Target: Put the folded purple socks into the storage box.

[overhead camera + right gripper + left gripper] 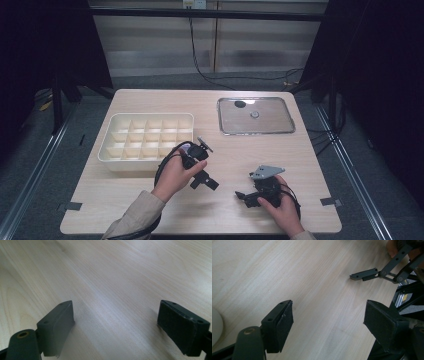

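My left gripper (206,181) is held in a hand just in front of the white compartment tray (145,137), jaws pointing down and right at the table. In the left gripper view it (329,310) is open, with bare wood between the jaws. My right gripper (246,196) lies low near the table's front edge, jaws pointing left. Its own view shows it (116,308) open over bare wood. The right gripper's jaw tip (364,275) appears at the upper right of the left gripper view, a short way apart from the left jaws.
The white tray's compartments look empty. A clear rectangular lid (272,125) with a small knob (255,114) lies at the back right of the wooden table (150,200). A white rounded corner (215,325) shows at the left edge of the left gripper view.
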A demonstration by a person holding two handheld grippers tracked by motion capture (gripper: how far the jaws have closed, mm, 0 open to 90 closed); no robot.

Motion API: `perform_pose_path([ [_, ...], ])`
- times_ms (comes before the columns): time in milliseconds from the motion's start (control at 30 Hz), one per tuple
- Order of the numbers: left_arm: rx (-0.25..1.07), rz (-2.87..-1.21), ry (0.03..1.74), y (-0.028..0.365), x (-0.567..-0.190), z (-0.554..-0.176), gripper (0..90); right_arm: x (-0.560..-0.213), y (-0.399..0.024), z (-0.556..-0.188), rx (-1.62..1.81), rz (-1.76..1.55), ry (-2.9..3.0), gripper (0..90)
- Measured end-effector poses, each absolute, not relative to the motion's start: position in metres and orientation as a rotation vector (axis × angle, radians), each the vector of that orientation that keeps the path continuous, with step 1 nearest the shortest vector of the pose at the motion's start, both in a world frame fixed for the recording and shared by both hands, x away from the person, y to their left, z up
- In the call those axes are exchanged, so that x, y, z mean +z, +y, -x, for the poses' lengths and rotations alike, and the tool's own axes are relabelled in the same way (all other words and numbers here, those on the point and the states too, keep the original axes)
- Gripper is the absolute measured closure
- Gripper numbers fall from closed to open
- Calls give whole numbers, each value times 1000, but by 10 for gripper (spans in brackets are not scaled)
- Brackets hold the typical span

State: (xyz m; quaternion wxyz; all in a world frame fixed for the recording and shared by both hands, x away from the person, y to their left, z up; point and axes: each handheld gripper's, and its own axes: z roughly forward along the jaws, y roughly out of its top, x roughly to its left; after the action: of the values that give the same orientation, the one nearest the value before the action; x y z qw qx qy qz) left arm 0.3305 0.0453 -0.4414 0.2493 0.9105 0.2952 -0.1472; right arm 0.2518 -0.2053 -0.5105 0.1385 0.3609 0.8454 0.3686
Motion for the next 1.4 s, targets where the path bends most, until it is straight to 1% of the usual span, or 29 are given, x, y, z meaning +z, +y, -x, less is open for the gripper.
perform_pose_path([
  [600,-400,-2506,768,41,-473,-320,238,-510,-205,-252,1065,-1045,2445,131],
  [833,-396,-2495,747,44,-477,-318,233,-510,-205,-252,1065,-1045,2445,132],
  [1167,-328,-2419,692,54,-482,-309,235,-511,-205,-252,1066,-1044,2444,132],
  [1400,-298,-2400,647,59,-485,-306,234,-511,-205,-252,1066,-1038,2444,132],
])
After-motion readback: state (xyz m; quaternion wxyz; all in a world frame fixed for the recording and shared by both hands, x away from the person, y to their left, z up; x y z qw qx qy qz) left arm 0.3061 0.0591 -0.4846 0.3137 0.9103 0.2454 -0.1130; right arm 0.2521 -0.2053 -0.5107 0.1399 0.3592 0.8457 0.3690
